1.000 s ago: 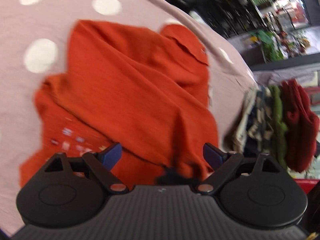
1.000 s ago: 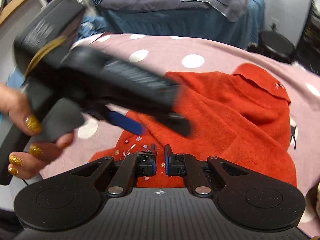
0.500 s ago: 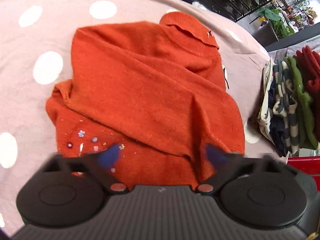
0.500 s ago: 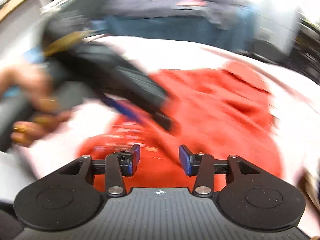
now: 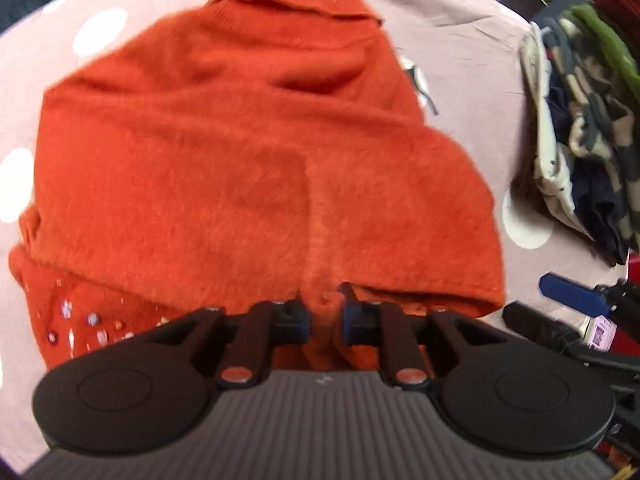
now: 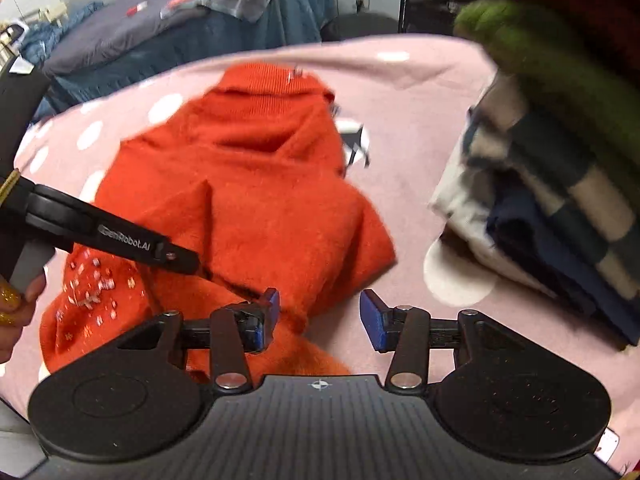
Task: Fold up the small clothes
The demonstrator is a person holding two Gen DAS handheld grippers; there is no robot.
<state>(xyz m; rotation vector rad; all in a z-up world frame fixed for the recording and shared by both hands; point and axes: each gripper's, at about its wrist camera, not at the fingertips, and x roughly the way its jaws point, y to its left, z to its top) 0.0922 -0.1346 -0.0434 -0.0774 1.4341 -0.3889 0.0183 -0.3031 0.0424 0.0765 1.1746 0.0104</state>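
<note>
An orange knit sweater [image 5: 248, 152] lies partly folded on the pink dotted cover [image 5: 472, 52], collar at the far end, beaded patch at the near left. My left gripper [image 5: 324, 314] is shut on a pinched ridge of the sweater's near edge. In the right wrist view the sweater [image 6: 260, 200] lies left of centre, and the left gripper [image 6: 192, 260] comes in from the left onto it. My right gripper [image 6: 320, 314] is open and empty, its left pad over the sweater's near hem, its right pad over the bare cover [image 6: 400, 100].
A stack of folded clothes [image 5: 580, 112] sits at the cover's right side; it also shows in the right wrist view [image 6: 552, 200], topped by green and dark red pieces. A bed with dark blue bedding [image 6: 160, 36] stands beyond the cover.
My left gripper has gone from open to shut on the sweater's near edge. My right gripper has opened wide and swung right toward the stack.
</note>
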